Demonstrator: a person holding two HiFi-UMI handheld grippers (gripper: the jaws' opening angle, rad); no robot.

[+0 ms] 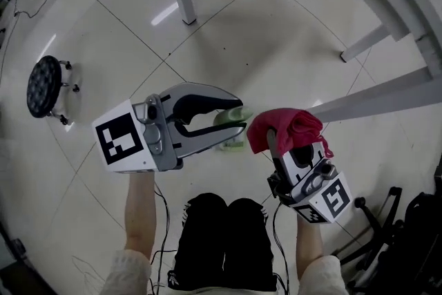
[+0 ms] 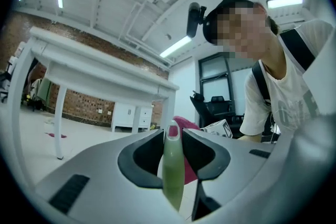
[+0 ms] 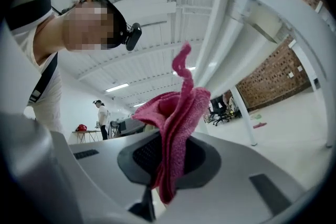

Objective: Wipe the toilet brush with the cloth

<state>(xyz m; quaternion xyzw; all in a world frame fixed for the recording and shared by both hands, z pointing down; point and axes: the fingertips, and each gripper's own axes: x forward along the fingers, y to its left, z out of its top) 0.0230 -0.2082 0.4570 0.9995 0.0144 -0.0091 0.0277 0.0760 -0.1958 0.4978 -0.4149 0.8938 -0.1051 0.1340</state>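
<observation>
Two grips: brush handle [image 2: 173, 176] left (cloth [image 3: 176, 128] right).

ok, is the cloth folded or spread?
Bunched, not spread: the cloth is crumpled into folds, pinched between the jaws of the right gripper, with one end sticking up and one hanging below.

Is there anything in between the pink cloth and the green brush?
No, nothing visible. The cloth, pinched in the right gripper, and the brush, clamped in the left gripper, are side by side in the air, with an open gap between them and floor below.
</observation>
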